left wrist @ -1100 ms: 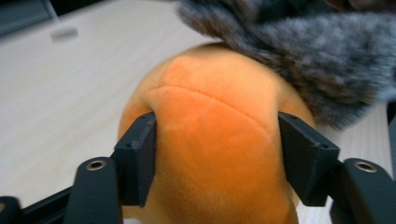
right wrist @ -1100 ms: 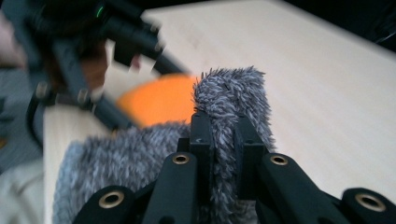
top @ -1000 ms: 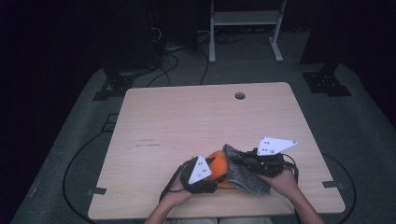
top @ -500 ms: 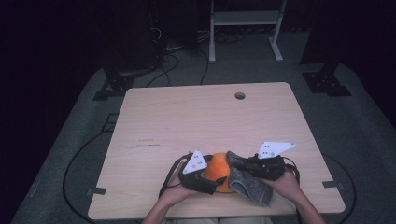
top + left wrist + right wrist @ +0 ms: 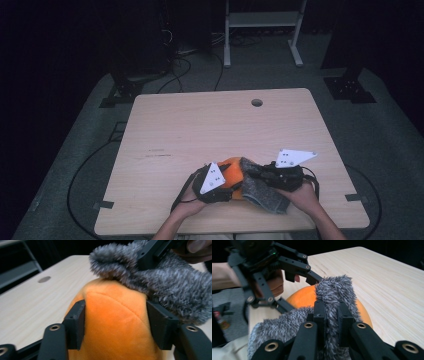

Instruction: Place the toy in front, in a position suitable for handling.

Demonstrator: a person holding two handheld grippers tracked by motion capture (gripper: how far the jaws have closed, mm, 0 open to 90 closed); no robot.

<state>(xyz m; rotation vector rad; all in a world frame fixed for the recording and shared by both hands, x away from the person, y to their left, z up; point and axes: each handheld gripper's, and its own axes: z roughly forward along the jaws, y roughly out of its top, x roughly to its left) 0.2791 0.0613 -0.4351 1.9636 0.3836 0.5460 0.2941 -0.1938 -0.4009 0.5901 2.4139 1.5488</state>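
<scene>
Orange plush ball (image 5: 115,320), soft and seamed, lying near the tabletop's (image 5: 200,130) near edge, about midway along it. Grey fuzzy sock (image 5: 334,292), opening stretched partly over the ball's top, the rest trailing toward the near right. Left gripper (image 5: 115,323): jaws have just been closing and clamp the ball's sides. Right gripper (image 5: 332,322): jaws together, pinching the sock's cuff.
</scene>
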